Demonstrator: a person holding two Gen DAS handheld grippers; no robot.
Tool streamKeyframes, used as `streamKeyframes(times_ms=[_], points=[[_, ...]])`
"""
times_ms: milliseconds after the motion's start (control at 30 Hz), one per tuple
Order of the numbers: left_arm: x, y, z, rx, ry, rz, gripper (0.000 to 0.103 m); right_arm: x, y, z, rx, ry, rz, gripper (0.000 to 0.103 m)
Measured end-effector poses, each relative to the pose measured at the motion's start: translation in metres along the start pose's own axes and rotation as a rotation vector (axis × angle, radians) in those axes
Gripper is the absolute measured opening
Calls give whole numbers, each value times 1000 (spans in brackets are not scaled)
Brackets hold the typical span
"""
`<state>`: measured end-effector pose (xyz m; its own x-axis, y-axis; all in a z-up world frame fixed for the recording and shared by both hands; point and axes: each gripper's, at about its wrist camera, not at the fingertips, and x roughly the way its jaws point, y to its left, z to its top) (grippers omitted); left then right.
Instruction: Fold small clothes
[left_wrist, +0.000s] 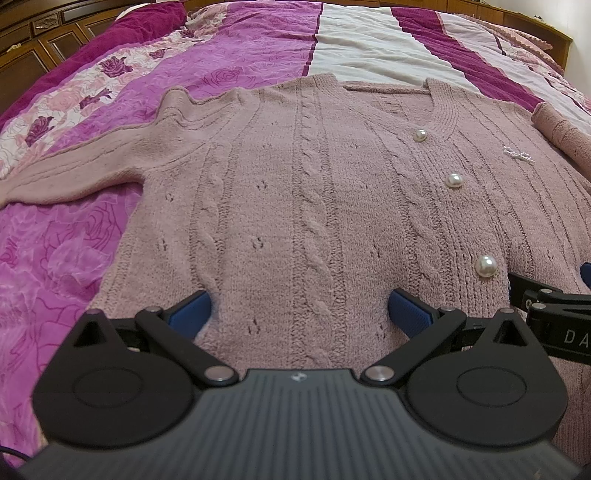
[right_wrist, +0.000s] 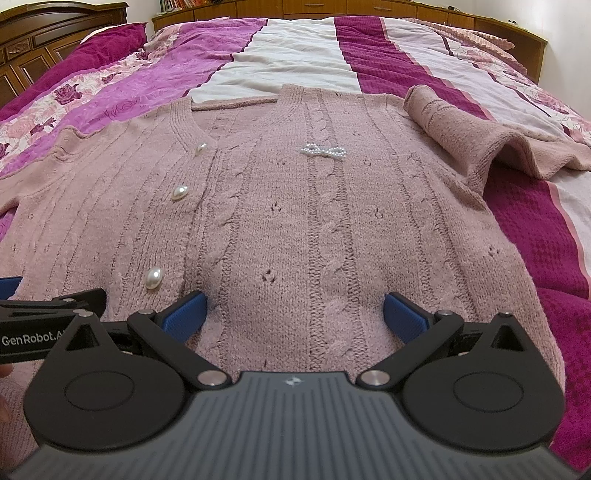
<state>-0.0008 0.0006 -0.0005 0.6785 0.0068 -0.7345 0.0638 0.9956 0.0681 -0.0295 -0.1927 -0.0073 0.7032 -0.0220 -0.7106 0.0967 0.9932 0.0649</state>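
A dusty pink cable-knit cardigan (left_wrist: 295, 177) with pearl buttons (left_wrist: 454, 180) lies face up and spread flat on the bed; it also shows in the right wrist view (right_wrist: 295, 206). Its left sleeve (left_wrist: 74, 177) stretches out sideways. Its right sleeve (right_wrist: 454, 125) is folded back over the shoulder. A pearl bow (right_wrist: 323, 151) sits on the chest. My left gripper (left_wrist: 299, 310) is open, low over the hem on the left half. My right gripper (right_wrist: 295, 308) is open, low over the hem on the right half. Neither holds anything.
The bed has a pink, magenta and white floral bedspread (left_wrist: 229, 48). A dark wooden headboard (right_wrist: 55, 29) and cabinets stand at the far end. The right gripper's arm (left_wrist: 554, 306) shows at the left view's right edge.
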Motion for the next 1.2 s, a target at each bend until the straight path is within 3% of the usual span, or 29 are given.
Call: streamKeyframes(times_ms=[1200], points=[[0, -1, 1, -3, 0, -1, 103, 0, -1, 0, 1, 0, 3, 103]])
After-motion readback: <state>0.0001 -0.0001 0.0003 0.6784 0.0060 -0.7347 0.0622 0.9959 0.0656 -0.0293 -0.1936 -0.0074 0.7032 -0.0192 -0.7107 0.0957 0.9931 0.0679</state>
